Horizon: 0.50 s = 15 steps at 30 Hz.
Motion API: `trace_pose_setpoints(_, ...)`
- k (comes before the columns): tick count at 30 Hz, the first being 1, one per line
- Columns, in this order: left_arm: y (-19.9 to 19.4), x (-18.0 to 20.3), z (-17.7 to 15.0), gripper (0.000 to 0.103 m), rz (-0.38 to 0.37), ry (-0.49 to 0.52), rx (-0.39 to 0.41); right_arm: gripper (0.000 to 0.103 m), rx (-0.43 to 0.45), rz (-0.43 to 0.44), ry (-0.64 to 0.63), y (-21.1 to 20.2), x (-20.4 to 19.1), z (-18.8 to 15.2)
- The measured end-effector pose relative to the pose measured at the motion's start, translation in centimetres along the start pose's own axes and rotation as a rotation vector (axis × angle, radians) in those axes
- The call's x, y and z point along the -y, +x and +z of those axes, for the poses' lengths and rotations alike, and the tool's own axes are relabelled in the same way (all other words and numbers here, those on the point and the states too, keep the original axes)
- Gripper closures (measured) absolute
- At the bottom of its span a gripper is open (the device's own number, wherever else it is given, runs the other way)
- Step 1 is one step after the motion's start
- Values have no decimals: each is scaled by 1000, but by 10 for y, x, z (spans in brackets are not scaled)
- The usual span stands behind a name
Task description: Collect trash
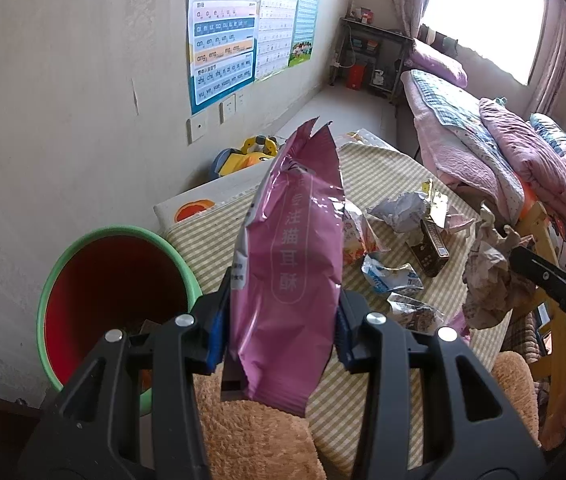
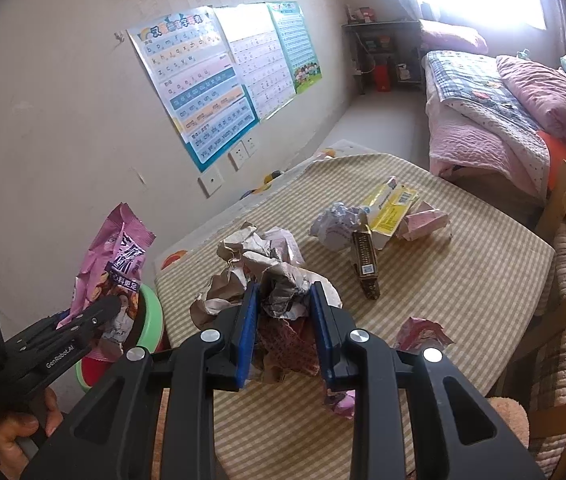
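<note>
The pink snack wrapper (image 1: pixel 289 264) stands nearly upright between the blue pads of the left tool (image 1: pixel 281 320), which is clamped on its lower half; its torn top points up and its bottom edge hangs below the pads. Seen from the right wrist, this wrapper (image 2: pixel 113 256) is held above the green-rimmed bin (image 2: pixel 151 312), which sits beside the counter's left edge. In the left wrist view the bin (image 1: pixel 111 276) shows a red inside and lies just left of the held wrapper. The right tool (image 2: pixel 285 320) is closed narrowly on a wad of crumpled brown and white paper (image 2: pixel 251 276), which bulges up and out to the left of its pads, raised over the counter (image 2: pixel 463 280) with its striped cloth. From the left wrist view that wad (image 1: pixel 487 276) hangs at the tip of the right tool at the right side. Farther back on the counter lie a dark carton (image 2: pixel 365 264), a yellow box (image 2: pixel 393 204), a crumpled white sheet (image 2: pixel 335 224) and a pink wrapper (image 2: pixel 423 332) near the right tool. A hand (image 2: pixel 23 424) grips the left tool's handle. A bed (image 2: pixel 483 112) with pink covers stands beyond the counter.
</note>
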<state>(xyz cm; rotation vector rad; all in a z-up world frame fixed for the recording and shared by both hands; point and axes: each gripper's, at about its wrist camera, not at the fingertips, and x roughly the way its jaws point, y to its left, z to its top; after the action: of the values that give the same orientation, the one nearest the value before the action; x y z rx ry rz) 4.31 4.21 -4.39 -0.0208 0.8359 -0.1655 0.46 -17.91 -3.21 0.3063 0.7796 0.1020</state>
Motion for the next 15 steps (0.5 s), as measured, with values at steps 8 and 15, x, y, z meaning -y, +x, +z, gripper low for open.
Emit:
trace_pose_setpoints(8,0,-10,-2,62,6,-16,1,78,-10,13,-25,6,-14,2)
trace_pose_setpoints(15,-4,-25,-6,62,16,-42,2,78,-9,38,-46,10,-36,4)
